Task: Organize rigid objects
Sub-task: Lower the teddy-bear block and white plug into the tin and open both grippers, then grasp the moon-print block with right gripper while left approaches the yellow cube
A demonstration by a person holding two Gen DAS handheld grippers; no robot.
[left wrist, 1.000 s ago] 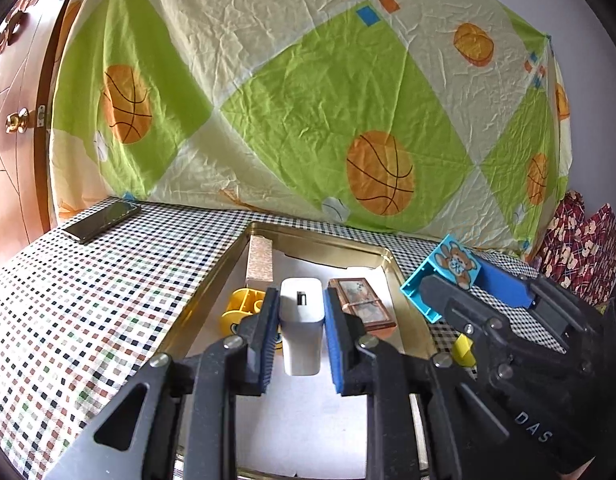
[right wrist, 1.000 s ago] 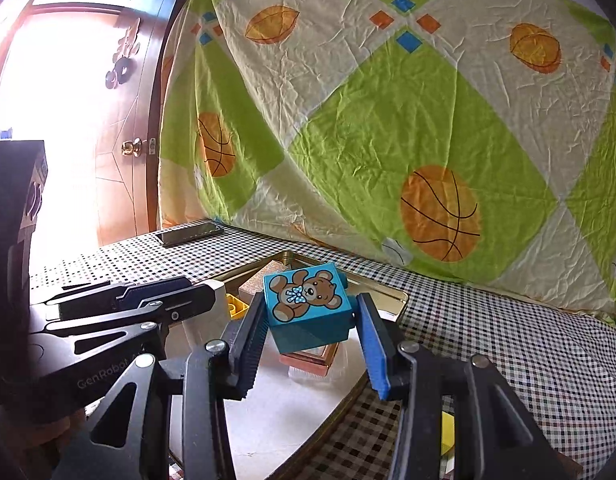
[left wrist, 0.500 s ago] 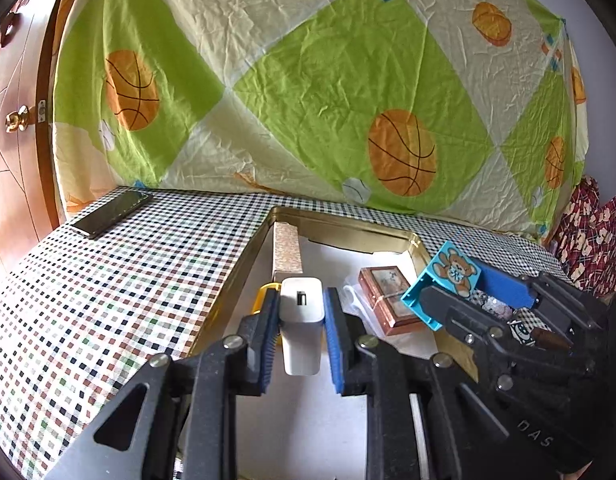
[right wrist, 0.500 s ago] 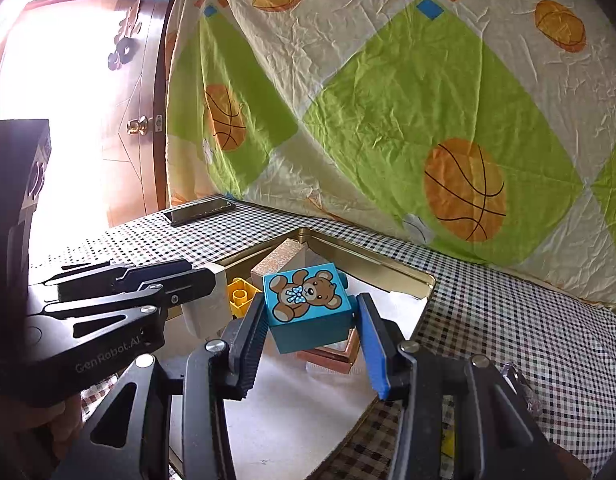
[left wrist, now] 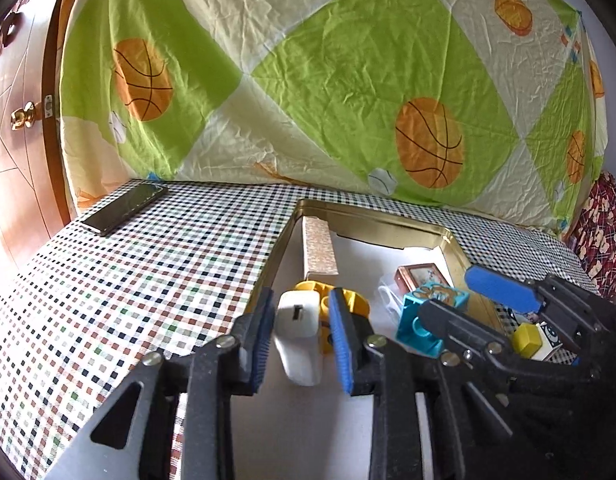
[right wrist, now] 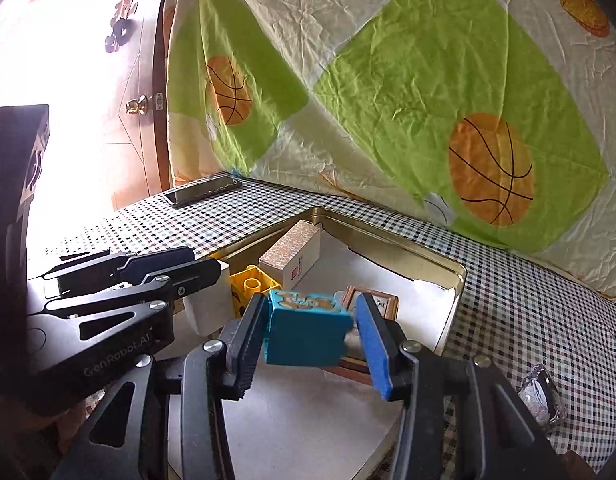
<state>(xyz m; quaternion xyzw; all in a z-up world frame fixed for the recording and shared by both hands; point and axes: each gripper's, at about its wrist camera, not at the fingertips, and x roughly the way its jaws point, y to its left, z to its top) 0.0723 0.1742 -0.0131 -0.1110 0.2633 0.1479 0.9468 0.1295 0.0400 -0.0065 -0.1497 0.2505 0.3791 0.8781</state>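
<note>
Both tools just opened, pads clear: white charger [left wrist: 297,334] stands btwn left tool [left wrist: 301,338] pads, blue block [right wrist: 308,330] btwn right tool [right wrist: 312,344] pads, both inside tray [right wrist: 454,276].

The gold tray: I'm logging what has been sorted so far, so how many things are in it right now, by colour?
In the gold tray:
White: 1, charger
Yellow: 1, block
Blue: 1, bear block
Beige: 1, box
Brown: 1, framed picture
Total: 5
</note>
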